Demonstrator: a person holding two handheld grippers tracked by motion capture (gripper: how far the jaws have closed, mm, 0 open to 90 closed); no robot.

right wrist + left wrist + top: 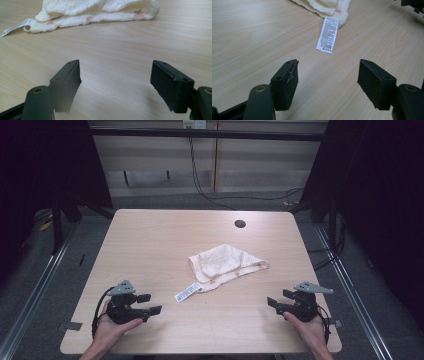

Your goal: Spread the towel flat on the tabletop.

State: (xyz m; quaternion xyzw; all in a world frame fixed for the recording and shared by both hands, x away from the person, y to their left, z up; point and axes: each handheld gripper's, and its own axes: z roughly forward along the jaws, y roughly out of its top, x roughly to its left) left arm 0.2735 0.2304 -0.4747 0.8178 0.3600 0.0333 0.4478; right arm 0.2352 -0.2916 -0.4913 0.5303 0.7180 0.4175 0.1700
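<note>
Your left gripper (151,304) and right gripper (274,301) both sit with jaws spread wide, nothing in them; between them – a bit further out – the cream cloth (226,265) lies crumpled mid-table (150,240), its white tag (187,292) pointing toward your left.

Table (150,235): pale wood, rounded corners, a dark round hole (240,224) near its far edge | Cloth (225,265): cream, crumpled, lay near the middle | Label (187,292): white, printed, lay flat at the cloth's near-left corner
</note>
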